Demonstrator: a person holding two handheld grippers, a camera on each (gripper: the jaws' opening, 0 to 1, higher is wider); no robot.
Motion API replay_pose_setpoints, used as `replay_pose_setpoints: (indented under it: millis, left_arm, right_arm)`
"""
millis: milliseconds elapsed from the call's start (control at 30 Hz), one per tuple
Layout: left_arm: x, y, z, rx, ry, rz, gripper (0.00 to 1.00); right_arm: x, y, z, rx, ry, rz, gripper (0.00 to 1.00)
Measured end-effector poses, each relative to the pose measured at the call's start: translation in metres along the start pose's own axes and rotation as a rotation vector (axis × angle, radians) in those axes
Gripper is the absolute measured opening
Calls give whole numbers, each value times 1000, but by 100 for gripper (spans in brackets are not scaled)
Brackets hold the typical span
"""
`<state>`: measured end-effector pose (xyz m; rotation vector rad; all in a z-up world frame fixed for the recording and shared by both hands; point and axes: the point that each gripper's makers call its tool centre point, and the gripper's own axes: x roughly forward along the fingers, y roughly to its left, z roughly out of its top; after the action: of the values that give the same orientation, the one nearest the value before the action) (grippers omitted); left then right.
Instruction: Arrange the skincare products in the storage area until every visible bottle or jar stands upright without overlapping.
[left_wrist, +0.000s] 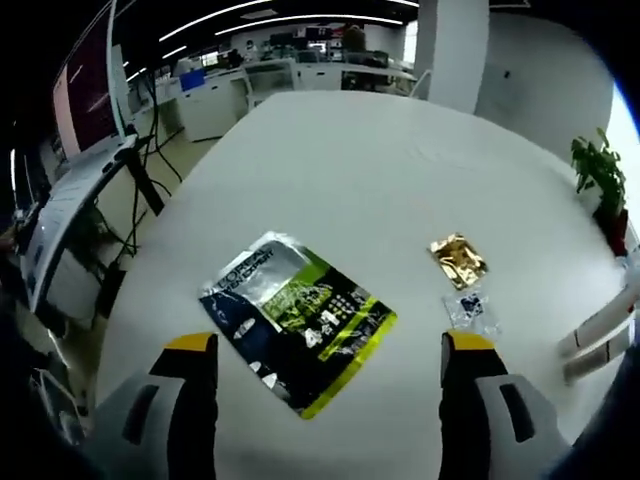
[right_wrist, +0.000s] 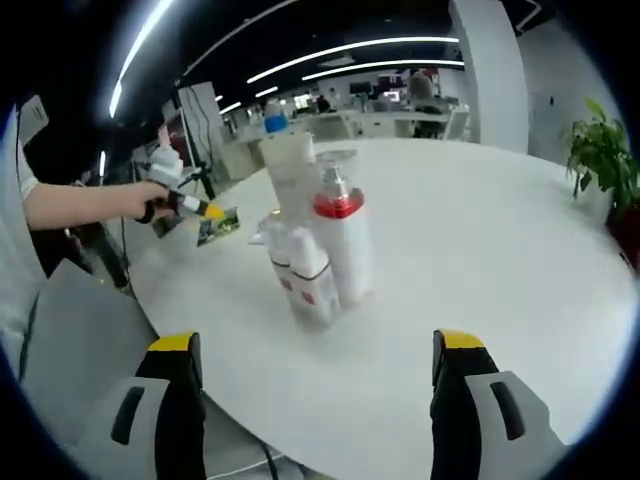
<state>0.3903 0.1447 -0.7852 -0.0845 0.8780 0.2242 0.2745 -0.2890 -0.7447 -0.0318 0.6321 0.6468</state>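
Several white skincare containers stand upright in a tight cluster on the white table (right_wrist: 500, 260) in the right gripper view: a pump bottle with a red collar (right_wrist: 340, 245), a shorter white tube (right_wrist: 308, 275) in front of it, and a tall white bottle (right_wrist: 292, 172) behind. My right gripper (right_wrist: 314, 380) is open, its yellow-tipped jaws wide apart a little short of the cluster. In the left gripper view my left gripper (left_wrist: 330, 370) is open above a green, black and silver sachet (left_wrist: 296, 320) lying flat. The left gripper (right_wrist: 190, 205) also appears far left, held by a person's hand.
A small gold packet (left_wrist: 457, 258) and a small clear blue-printed packet (left_wrist: 471, 310) lie right of the sachet. A potted plant (left_wrist: 600, 175) stands at the table's far right edge. Desks, a monitor (left_wrist: 85, 95) and cables are off to the left.
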Motion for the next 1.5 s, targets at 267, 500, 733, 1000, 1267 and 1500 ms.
replay_pose_setpoints:
  millis: [267, 500, 733, 1000, 1267, 1500]
  left_arm:
    - [5, 17, 4, -49, -13, 135, 91]
    - [17, 15, -2, -132, 19, 161, 90]
    - [29, 16, -17, -267, 101, 228, 98]
    - [44, 11, -16, -304, 111, 213, 94]
    - [46, 8, -7, -259, 34, 187, 87]
    - [46, 7, -2, -196, -16, 146, 72]
  right_arm:
    - [4, 3, -1, 4, 10, 10, 94]
    - [5, 2, -6, 18, 22, 5, 93]
    - [7, 2, -12, 35, 28, 4, 92]
    - [2, -5, -20, 58, 48, -15, 93]
    - [6, -2, -17, 58, 44, -16, 92]
    - [8, 2, -19, 50, 51, -5, 92]
